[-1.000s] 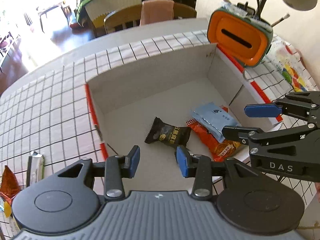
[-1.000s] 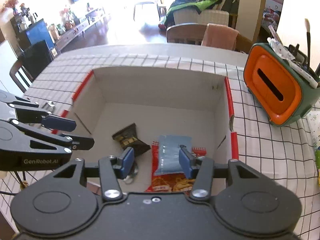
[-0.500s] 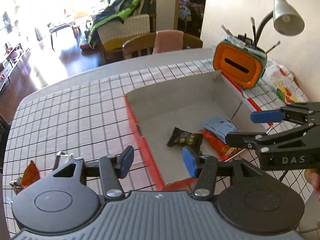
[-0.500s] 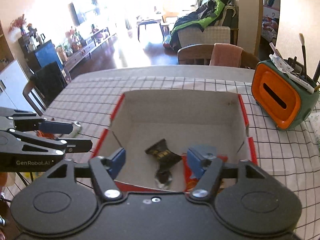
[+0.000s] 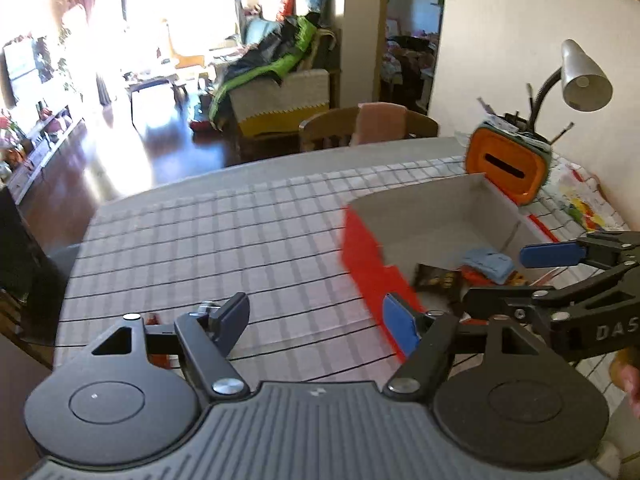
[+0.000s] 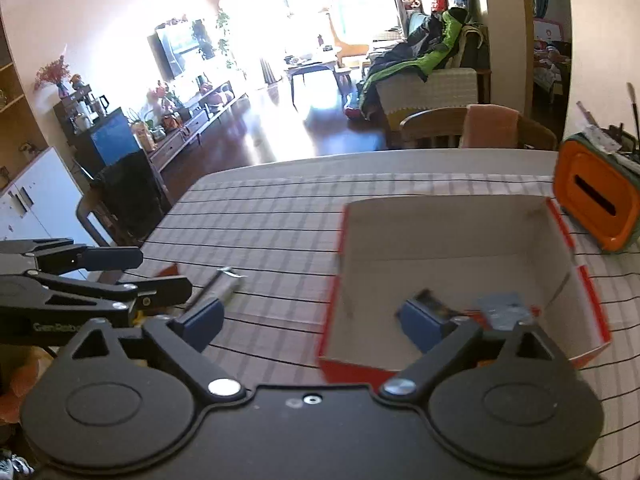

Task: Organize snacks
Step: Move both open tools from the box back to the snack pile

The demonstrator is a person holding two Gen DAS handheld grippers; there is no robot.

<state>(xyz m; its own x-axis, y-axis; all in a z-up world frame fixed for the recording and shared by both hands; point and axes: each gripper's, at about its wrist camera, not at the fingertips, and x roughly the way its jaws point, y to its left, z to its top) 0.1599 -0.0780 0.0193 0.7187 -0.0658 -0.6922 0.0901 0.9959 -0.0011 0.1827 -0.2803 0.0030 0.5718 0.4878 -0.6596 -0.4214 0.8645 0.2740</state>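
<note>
A red-sided cardboard box (image 5: 362, 256) (image 6: 340, 276) stands on the checked tablecloth. Inside lie a black snack packet (image 5: 436, 280) (image 6: 436, 304), a light blue packet (image 5: 488, 261) (image 6: 502, 308) and an orange-red packet (image 5: 474, 276) under it. My left gripper (image 5: 318, 322) is open and empty, held above the table left of the box; it shows in the right wrist view (image 6: 138, 270). My right gripper (image 6: 310, 320) is open and empty near the box's front left corner; it shows in the left wrist view (image 5: 516, 276). A silver wrapped snack (image 6: 222, 284) lies on the cloth left of the box.
An orange and green pen holder (image 5: 506, 166) (image 6: 596, 196) stands behind the box at the right, with a desk lamp (image 5: 582, 76) over it. A wooden chair (image 5: 368, 126) with a pink cloth stands at the table's far edge. An orange wrapper (image 6: 24, 380) lies at the near left.
Both grippers have pulled back and up from the box and swung left. The box now sits to the right in both views. Both stay open and empty.
</note>
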